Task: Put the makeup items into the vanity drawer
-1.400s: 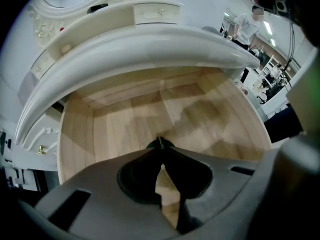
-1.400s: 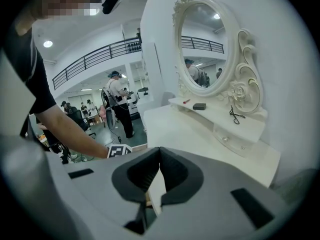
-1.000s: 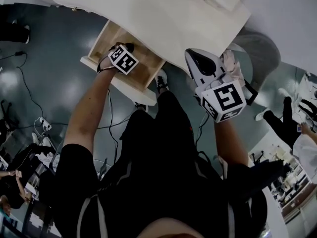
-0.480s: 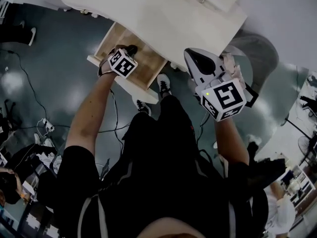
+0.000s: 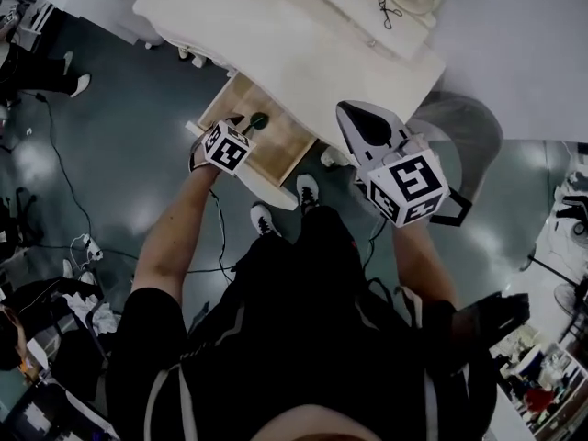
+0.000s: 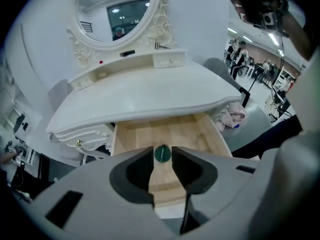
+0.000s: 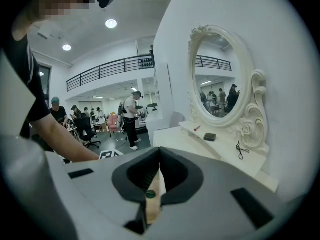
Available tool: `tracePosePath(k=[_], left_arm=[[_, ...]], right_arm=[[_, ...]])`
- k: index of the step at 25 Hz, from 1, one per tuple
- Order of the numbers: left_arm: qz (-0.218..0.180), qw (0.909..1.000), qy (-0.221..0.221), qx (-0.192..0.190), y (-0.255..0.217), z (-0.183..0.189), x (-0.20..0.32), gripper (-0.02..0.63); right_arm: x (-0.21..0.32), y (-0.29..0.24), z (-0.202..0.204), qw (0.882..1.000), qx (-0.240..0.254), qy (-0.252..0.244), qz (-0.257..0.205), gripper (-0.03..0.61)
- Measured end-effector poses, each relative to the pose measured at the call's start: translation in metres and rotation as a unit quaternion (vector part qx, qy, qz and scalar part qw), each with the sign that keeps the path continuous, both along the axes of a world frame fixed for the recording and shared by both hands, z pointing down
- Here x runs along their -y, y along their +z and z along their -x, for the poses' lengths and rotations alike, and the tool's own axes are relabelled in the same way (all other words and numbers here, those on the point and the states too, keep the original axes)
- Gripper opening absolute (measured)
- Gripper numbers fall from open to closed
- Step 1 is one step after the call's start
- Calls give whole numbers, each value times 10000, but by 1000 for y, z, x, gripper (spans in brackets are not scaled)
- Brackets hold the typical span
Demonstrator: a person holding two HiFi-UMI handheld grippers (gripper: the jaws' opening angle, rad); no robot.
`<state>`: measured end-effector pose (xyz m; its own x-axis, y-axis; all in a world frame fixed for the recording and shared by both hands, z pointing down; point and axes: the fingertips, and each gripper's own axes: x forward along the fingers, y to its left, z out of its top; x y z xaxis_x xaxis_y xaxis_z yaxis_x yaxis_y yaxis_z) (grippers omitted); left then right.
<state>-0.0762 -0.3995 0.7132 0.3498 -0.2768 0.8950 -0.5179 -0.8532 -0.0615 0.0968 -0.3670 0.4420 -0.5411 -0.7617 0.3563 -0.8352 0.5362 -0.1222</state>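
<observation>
A small round dark-green makeup pot (image 5: 260,118) lies on the wooden floor of the open vanity drawer (image 5: 280,145). My left gripper (image 5: 246,125) hangs just above it. Its jaws have just opened and stand open, and the pot (image 6: 161,154) shows below them in the drawer (image 6: 190,131), touching neither pad. My right gripper (image 5: 354,118) is held up beside the vanity's front edge, shut and with nothing in it (image 7: 160,156). On the vanity shelf lie a black compact (image 7: 210,137), an eyelash curler (image 7: 242,149) and a red stick (image 7: 198,128).
The white vanity top (image 5: 303,39) overhangs the back of the drawer, with the oval mirror (image 6: 112,9) behind it. A grey chair (image 5: 464,122) stands at the right with pink cloth (image 6: 231,118) near it. Cables lie on the floor (image 5: 55,154). Several people stand in the background.
Both grippers have risen. The left one has lifted out of the drawer and let go of the green pot, which now lies on the drawer floor.
</observation>
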Motion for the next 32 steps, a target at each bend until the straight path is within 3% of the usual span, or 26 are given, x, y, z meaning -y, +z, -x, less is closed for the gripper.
tracePosePath(k=[4,7,14,16,21,26,28,30,32], left_arm=[[-168,9971,-383,-634,-44,2,-8,114],[-557,9911,-546,-1082,-89,0,-12,114],[-1434,9658,-854,-1983,-190,-11,-35,114],[-1756,9546,-951,-2212,-220,-9,-37,114],[-2331,9159,-1102,-3077,-301,-8,-42,110],[-3012,8779,-1597,-3361,-368,9,-34,98],[-3110,8622,-1835,-3553,-388,18,-34,94],[-3172,8528,-1889,-3694,-404,25,-40,87],[-3262,8489,-1874,-3712,-416,31,-46,62]], right_arm=[[0,-30,7,9995,5,-106,-309,5],[3,-46,13,9987,118,-199,-448,5],[1,-85,20,9967,210,-383,-683,5],[1,-99,22,9956,221,-432,-805,5],[7,-123,27,9928,147,-571,-1046,5],[14,-140,27,9912,326,-635,-1117,5],[16,-142,27,9920,376,-585,-1054,5],[17,-147,30,9919,407,-602,-1040,5],[17,-153,35,9912,399,-659,-1080,5]])
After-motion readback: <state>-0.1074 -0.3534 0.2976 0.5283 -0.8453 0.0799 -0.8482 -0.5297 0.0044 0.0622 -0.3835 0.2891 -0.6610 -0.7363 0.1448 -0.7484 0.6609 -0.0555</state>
